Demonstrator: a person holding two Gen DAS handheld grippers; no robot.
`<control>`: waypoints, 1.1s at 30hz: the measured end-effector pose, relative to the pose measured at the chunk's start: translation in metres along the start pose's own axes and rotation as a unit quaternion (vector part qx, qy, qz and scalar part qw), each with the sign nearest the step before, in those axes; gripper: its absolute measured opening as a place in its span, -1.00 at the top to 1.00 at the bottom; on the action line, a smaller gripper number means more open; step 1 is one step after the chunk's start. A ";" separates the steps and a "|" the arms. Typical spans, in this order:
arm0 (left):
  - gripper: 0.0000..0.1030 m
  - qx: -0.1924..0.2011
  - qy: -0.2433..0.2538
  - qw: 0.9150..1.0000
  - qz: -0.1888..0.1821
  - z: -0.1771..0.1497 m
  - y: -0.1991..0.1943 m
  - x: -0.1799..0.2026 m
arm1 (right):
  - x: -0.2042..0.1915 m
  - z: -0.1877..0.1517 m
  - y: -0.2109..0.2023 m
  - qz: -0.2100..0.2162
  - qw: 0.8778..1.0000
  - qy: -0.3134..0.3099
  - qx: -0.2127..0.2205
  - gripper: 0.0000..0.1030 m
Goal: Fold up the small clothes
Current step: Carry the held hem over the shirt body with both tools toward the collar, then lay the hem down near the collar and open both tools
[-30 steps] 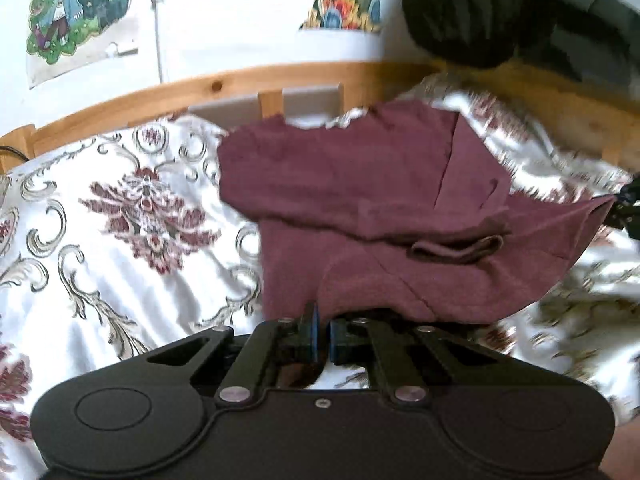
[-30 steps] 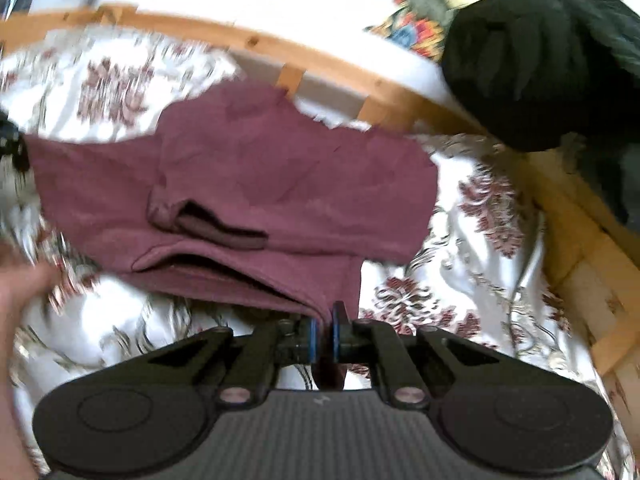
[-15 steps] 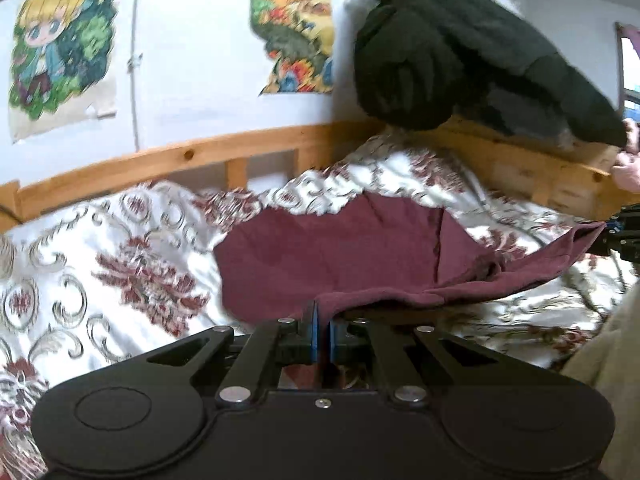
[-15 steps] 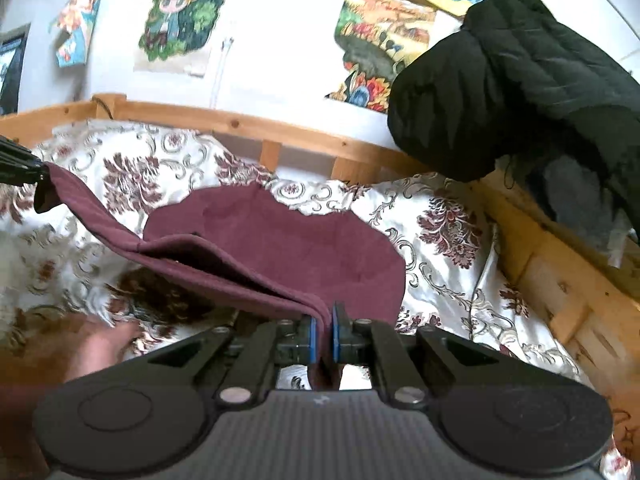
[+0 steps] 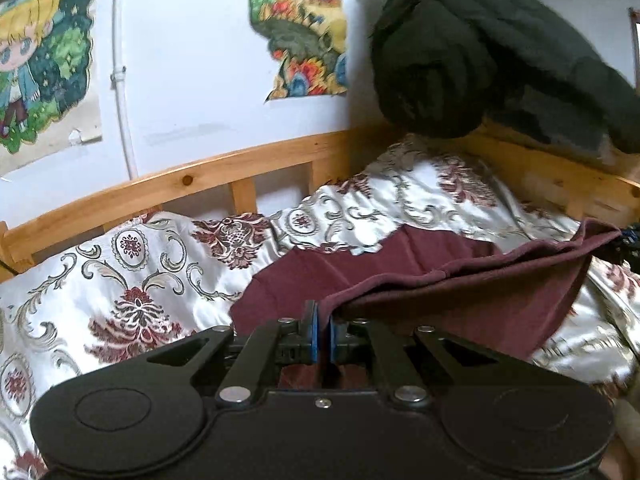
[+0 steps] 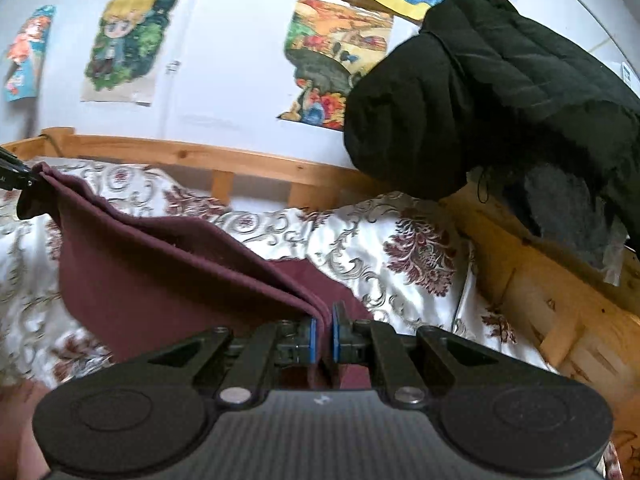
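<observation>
Left gripper [image 5: 322, 322]: jaws nearly closed, blue pads pinching one corner of the maroon garment [image 5: 460, 292]. Right gripper [image 6: 323, 326]: jaws narrow too, clamped on the opposite corner of the same cloth, hem pinched between the pads. Each gripper also seen from the other's camera, at the far end of the cloth, dark and small at the frame edge.

Garment stretched taut between the two grips, near edge lifted clear of the bed [image 5: 132, 276], hanging as a sagging sheet; far portion resting flat on the floral bedspread. Underside of the lifted layer visible in the right wrist view, folded edge running diagonally from the far corner down to the pads.

Behind: wooden bed rail [image 5: 208, 178], white wall with cartoon posters [image 6: 120, 40], black padded jacket [image 6: 500, 92] draped over the footboard corner.

Against a second ago: garment then spread mostly flat with a sleeve folded across it, cameras looking down on it; now raised, with more wall and posters in view and less cloth lying on the bed. Grips unchanged, same corners held throughout.
</observation>
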State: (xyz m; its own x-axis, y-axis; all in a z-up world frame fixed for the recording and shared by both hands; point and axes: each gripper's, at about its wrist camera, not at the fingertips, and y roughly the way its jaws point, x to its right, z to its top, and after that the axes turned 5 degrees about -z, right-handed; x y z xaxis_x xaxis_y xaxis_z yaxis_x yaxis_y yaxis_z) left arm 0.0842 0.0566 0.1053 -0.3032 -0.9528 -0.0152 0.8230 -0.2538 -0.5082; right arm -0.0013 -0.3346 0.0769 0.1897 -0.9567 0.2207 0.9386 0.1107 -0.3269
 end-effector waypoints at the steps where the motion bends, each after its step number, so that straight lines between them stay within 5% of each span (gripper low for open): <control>1: 0.90 -0.005 -0.004 1.000 0.003 0.007 0.011 -0.004 | 0.000 0.002 0.010 -0.004 1.000 -0.002 0.000 0.83; 10: 0.90 -0.067 -0.004 0.997 0.047 0.042 0.122 -0.033 | 0.019 0.024 0.124 -0.006 1.000 -0.007 -0.001 0.82; 23: 0.88 -0.138 -0.054 0.988 0.048 0.013 0.243 -0.076 | 0.008 -0.006 0.253 0.011 0.998 -0.001 -0.066 0.77; 33: 0.70 -0.171 -0.118 0.978 0.038 0.001 0.266 -0.088 | 0.027 -0.034 0.258 -0.003 0.997 0.049 -0.058 -0.14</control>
State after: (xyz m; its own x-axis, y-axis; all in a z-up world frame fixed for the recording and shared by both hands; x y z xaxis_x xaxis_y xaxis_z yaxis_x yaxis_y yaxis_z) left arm 0.3305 0.0732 -0.0282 -0.0955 -0.9889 0.1138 0.6187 -0.1485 -0.7714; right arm 0.2363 -0.3406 -0.0327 0.1493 -0.9797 0.1337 0.8986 0.0780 -0.4318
